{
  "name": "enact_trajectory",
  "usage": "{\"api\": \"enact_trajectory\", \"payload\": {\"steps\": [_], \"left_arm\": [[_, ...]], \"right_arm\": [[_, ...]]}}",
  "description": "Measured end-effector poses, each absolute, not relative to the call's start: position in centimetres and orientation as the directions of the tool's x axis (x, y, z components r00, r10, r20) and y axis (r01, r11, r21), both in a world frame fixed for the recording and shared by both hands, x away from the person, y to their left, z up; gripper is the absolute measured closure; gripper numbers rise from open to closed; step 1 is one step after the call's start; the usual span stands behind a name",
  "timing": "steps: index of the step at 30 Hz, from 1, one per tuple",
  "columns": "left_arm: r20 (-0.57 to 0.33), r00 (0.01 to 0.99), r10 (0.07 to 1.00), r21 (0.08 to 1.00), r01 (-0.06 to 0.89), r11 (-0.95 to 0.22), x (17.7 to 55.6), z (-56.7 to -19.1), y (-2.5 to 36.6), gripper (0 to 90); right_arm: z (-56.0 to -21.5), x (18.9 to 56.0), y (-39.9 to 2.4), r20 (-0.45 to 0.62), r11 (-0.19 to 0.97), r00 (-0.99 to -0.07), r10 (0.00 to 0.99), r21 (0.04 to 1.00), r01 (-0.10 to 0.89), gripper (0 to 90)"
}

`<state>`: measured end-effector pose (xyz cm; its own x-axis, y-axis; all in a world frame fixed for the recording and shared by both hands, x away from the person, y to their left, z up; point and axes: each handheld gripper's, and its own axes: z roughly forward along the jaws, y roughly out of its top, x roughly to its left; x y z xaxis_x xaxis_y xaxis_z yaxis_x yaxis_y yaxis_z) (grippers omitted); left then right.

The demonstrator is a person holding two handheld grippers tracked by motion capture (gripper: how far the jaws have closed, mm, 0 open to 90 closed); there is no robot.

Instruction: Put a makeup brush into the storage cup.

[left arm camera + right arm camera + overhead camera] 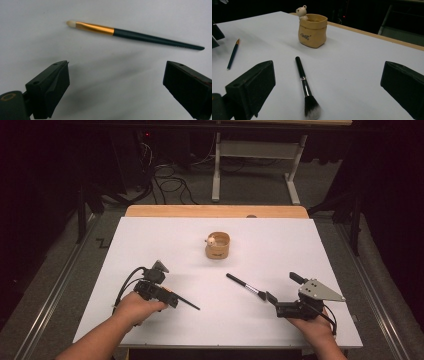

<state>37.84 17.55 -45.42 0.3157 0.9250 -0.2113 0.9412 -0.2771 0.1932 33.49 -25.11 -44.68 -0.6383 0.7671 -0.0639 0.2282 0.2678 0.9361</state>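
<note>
In the left gripper view, our left gripper [116,82] gapes wide and empty below the thin gold-banded brush [135,35] at upper centre. In the right gripper view, our right gripper [328,87] also stands wide open, holding nothing, the fluffy makeup brush [305,86] lying between its jaws.

Taking the pot [217,245] as landmark, near the middle of the table [150,240], toward its far edge. Nearer than the pot and a little right: large brush [245,286], lying flat, handle end toward the pot, bristles away from it. Nearer and left of the pot: thin brush [186,302], flat on the table. Left gripper [161,279] just beside that thin brush, left of the pot. Right gripper [282,292] nearer and right of the pot, at the large brush's bristle end.
</note>
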Motion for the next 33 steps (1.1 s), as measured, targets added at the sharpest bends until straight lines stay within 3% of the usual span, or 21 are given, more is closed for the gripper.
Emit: {"api": "enact_trajectory", "payload": {"steps": [7, 16, 28, 33], "left_arm": [[-0.203, 0.304, 0.931, 0.19, 0.945, -0.268, 38.4, -45.3, 16.1, 13.6], [-0.224, 0.276, 0.935, 0.174, 0.955, -0.24, 39.1, -44.9, 14.7, 14.1], [-0.203, 0.221, 0.954, 0.118, 0.973, -0.201, 39.6, -45.3, 13.4, 4.8], [-0.184, 0.217, 0.959, 0.102, 0.974, -0.201, 39.6, -45.6, 12.4, 5.3]], "right_arm": [[-44.7, 33.5, -25.1, -0.065, 0.269, -0.64, 0.766, 0.936, 0.228, 0.1], [-44.7, 33.5, -25.1, -0.067, 0.272, -0.643, 0.763, 0.935, 0.225, 0.1], [-44.8, 33.2, -24.9, -0.06, 0.27, -0.646, 0.761, 0.934, 0.232, 0.1], [-44.8, 33.3, -25.0, -0.058, 0.267, -0.646, 0.762, 0.935, 0.231, 0.1]]}}
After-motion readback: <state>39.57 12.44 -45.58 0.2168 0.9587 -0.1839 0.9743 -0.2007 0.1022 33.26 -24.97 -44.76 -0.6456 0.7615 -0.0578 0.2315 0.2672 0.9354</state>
